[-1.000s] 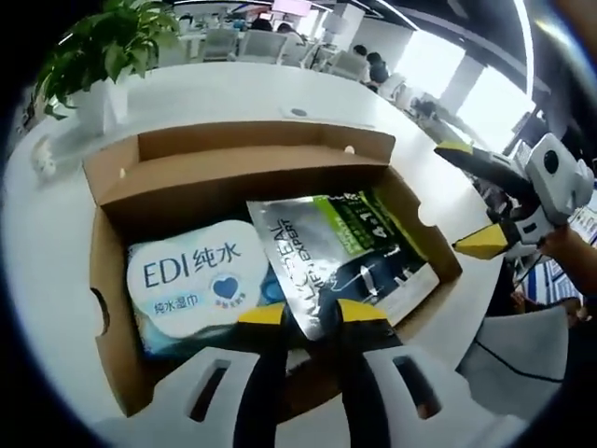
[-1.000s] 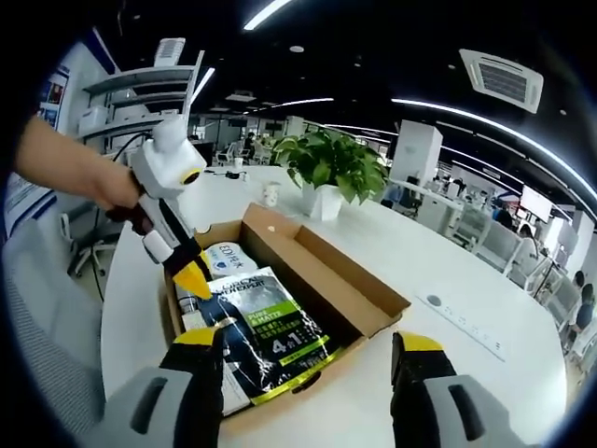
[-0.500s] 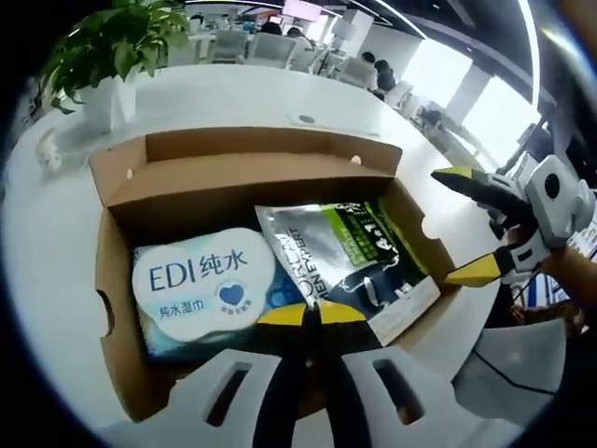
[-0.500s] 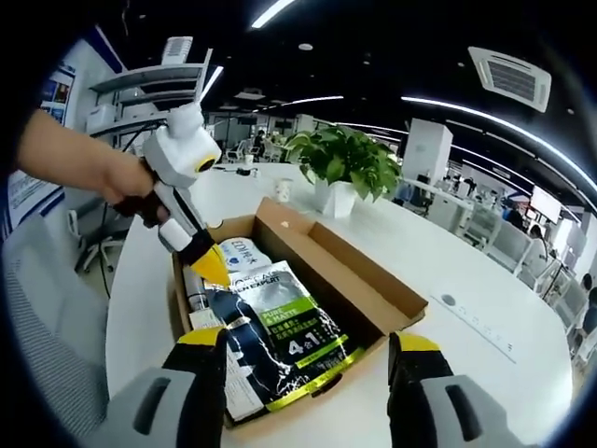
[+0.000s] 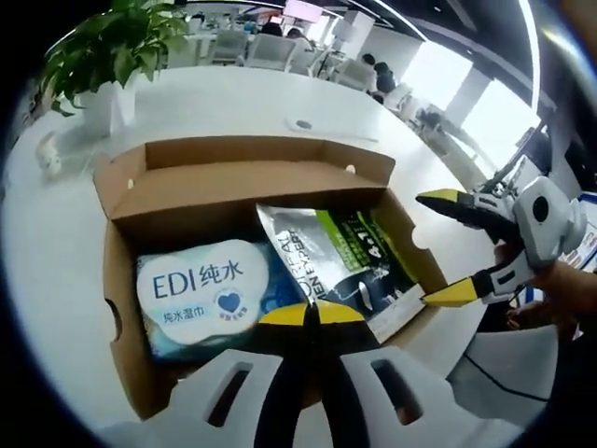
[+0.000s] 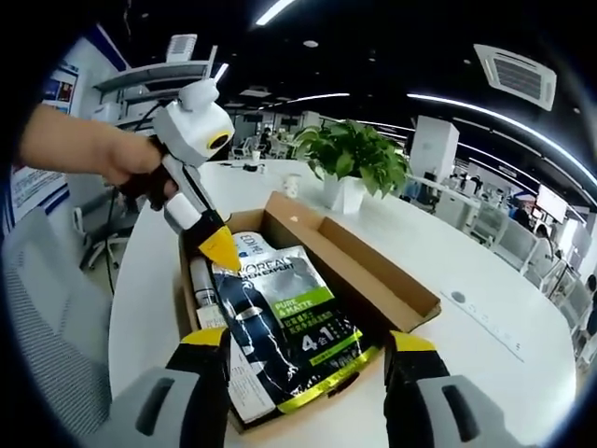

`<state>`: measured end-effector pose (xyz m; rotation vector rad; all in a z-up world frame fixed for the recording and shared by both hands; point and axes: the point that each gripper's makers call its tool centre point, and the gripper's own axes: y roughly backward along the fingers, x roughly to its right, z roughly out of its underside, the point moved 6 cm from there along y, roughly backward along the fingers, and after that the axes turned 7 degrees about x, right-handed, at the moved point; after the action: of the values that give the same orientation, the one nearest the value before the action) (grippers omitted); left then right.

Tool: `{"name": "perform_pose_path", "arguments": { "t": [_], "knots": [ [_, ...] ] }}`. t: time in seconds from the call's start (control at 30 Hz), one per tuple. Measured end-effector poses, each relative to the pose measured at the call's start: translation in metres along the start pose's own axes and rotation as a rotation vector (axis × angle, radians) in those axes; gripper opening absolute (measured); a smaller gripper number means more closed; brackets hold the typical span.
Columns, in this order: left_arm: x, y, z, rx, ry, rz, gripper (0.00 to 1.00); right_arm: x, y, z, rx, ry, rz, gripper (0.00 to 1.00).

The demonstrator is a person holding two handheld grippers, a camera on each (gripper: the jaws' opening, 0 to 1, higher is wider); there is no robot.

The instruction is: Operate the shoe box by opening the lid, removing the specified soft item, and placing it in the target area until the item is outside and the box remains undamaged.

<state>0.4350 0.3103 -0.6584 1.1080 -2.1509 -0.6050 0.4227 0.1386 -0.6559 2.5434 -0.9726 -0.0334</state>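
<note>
Now left gripper [image 5: 312, 313] pinches pouch [image 5: 340, 261] in box [image 5: 131, 280].

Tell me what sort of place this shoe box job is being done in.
Most likely an open-plan office. Rows of desks and office chairs stretch behind the white table, a ceiling air-conditioning unit and strip lights hang overhead, and a potted plant decorates the table.

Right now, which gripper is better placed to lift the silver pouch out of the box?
Left, I'd judge. The left gripper is shut on the silver pouch at its corner inside the shoe box. The right gripper hangs open above the box's near edge, holding nothing.
</note>
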Motion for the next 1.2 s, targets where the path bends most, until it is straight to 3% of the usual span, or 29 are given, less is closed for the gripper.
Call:
{"name": "perform_pose_path", "arguments": {
  "t": [0.77, 0.97, 1.2],
  "knots": [
    [0.014, 0.011, -0.021, 0.032, -0.035, 0.043, 0.0, -0.017, -0.019, 0.012, -0.014, -0.057, -0.03, 0.54],
    [0.017, 0.011, -0.024, 0.026, -0.049, 0.046, 0.0, -0.018, -0.023, 0.015, -0.024, -0.035, -0.009, 0.42],
    [0.018, 0.012, -0.026, 0.018, -0.056, 0.042, 0.0, -0.028, -0.028, 0.014, -0.024, -0.01, -0.032, 0.29]
  ]
}}
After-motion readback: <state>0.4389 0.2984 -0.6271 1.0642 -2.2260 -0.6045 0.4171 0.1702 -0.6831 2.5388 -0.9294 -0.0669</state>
